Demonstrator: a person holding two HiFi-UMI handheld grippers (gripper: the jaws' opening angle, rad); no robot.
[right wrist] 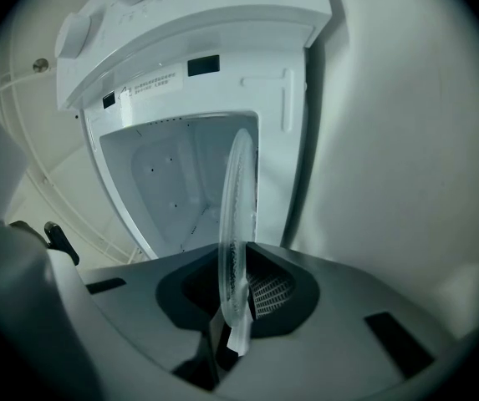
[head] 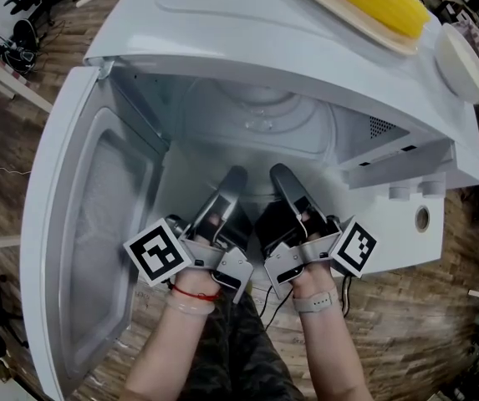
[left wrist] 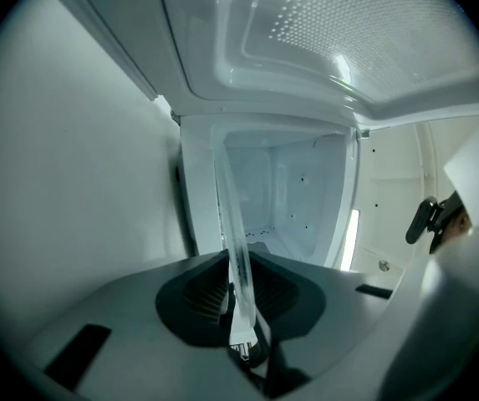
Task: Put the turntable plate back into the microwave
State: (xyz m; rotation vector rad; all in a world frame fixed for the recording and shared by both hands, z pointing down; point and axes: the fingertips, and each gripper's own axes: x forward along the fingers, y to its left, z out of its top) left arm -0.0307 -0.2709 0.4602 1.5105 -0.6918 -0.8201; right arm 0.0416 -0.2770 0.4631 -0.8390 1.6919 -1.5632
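Note:
The white microwave [head: 222, 32] stands with its door [head: 72, 224] swung open to the left. Both grippers reach into its cavity [head: 256, 128]. The clear glass turntable plate shows edge-on in both gripper views. My left gripper [left wrist: 241, 303] is shut on the plate's rim [left wrist: 232, 224], and my right gripper [right wrist: 235, 303] is shut on the plate's rim [right wrist: 239, 199]. In the head view the left gripper [head: 233, 178] and right gripper [head: 281, 174] sit side by side at the cavity's mouth. There the glass itself is hard to make out.
On the microwave's top lie a tray with a yellow corn cob [head: 373, 2] and a white dish [head: 463, 61]. The control panel with knobs [head: 423, 215] is to the right of the cavity. The cavity walls stand close on both sides. Wooden floor lies around.

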